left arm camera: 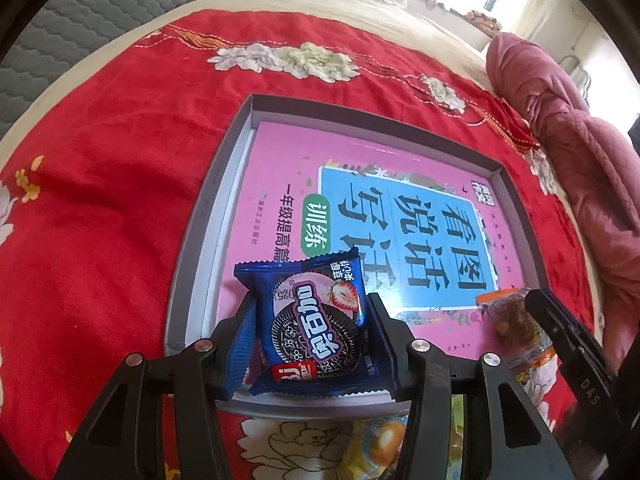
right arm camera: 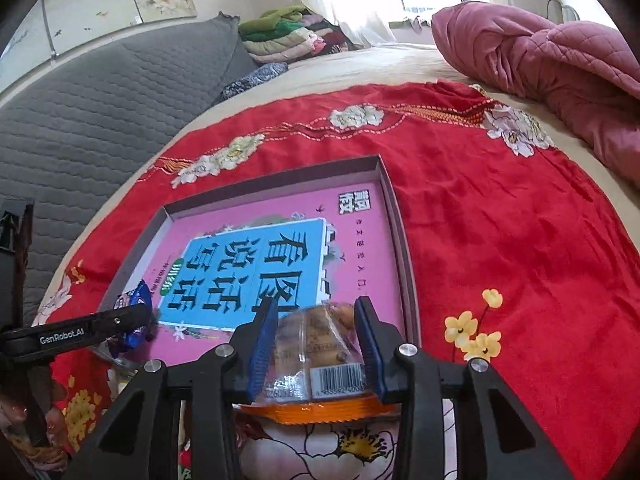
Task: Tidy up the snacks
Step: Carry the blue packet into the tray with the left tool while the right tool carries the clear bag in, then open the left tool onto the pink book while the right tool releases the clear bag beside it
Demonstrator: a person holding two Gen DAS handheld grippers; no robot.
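Observation:
My left gripper (left arm camera: 310, 312) is shut on a blue cookie packet (left arm camera: 314, 320) over the near left corner of a shallow grey box (left arm camera: 192, 232); a pink book (left arm camera: 280, 168) lies in the box. My right gripper (right arm camera: 316, 320) is shut on a clear snack bag with an orange edge (right arm camera: 316, 344) at the box's near right part (right arm camera: 404, 256). That bag also shows in the left wrist view (left arm camera: 516, 320), and the cookie packet in the right wrist view (right arm camera: 134, 312).
The box sits on a red flowered cloth (left arm camera: 100, 200) on a bed. A rolled pink quilt (right arm camera: 540, 64) lies at the far right. A grey quilted headboard (right arm camera: 100, 112) is to the left. Another yellow snack packet (left arm camera: 376, 448) lies under my left gripper.

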